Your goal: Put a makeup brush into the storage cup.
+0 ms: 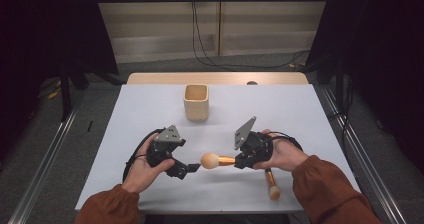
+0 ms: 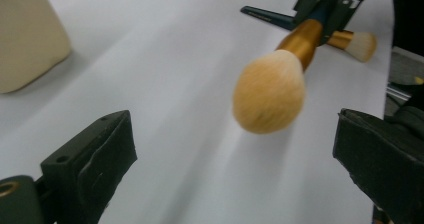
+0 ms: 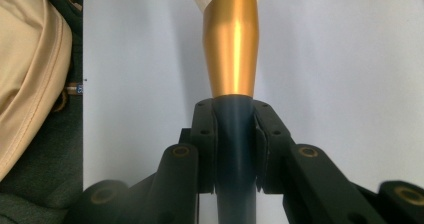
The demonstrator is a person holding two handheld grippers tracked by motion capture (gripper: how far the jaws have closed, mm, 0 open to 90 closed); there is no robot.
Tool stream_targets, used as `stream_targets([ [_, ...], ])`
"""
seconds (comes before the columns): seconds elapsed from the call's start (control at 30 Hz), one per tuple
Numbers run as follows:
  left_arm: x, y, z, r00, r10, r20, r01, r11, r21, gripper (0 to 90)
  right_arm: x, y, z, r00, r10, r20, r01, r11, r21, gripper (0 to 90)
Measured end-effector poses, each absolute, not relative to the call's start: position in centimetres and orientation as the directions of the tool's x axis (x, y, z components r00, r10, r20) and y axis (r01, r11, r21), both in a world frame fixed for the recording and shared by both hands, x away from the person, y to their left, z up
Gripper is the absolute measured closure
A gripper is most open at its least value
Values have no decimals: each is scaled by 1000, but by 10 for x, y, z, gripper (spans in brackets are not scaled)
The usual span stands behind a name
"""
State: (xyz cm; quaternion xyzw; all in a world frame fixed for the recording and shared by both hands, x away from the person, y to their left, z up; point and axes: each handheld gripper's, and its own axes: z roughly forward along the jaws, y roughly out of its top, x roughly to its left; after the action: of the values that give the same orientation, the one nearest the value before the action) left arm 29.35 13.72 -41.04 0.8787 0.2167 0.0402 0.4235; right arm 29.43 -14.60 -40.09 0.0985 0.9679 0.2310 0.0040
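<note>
A makeup brush with a round orange-tan head, gold ferrule and dark handle hangs level just above the white table. My right gripper is shut on its handle; in the right gripper view both jaws clamp the dark handle just below the gold ferrule. My left gripper is open, its tips a little left of the brush head. In the left gripper view the head floats ahead of the wide-apart jaws of the left gripper, touching neither. The right gripper shows behind it.
A second brush lies on the table near the front edge, under the right hand. A beige square cup stands upright at the table's middle back. Beige fabric shows past the table edge.
</note>
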Motion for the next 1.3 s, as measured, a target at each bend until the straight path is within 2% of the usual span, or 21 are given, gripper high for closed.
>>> stream_targets([
  [0.3,279,148,-411,887,442,-132,371,-512,775,33,287,-159,-406,-968,247,38,236,854,464,749],
  [0.6,269,159,-418,871,476,-124,383,-498,778,34,280,-170,-417,-946,319,60,302,798,522,749],
  [0.8,269,165,-419,859,488,-154,408,-472,781,33,279,-175,-421,-928,366,71,341,756,559,748],
  [0.93,268,165,-419,855,496,-153,414,-473,778,33,277,-175,-425,-930,361,69,335,756,563,749],
  [1.17,266,164,-419,853,498,-158,412,-457,788,34,280,-176,-430,-898,435,58,376,694,614,749],
  [1.3,266,166,-419,843,522,-131,407,-457,791,33,281,-179,-432,-877,475,66,399,645,652,749],
])
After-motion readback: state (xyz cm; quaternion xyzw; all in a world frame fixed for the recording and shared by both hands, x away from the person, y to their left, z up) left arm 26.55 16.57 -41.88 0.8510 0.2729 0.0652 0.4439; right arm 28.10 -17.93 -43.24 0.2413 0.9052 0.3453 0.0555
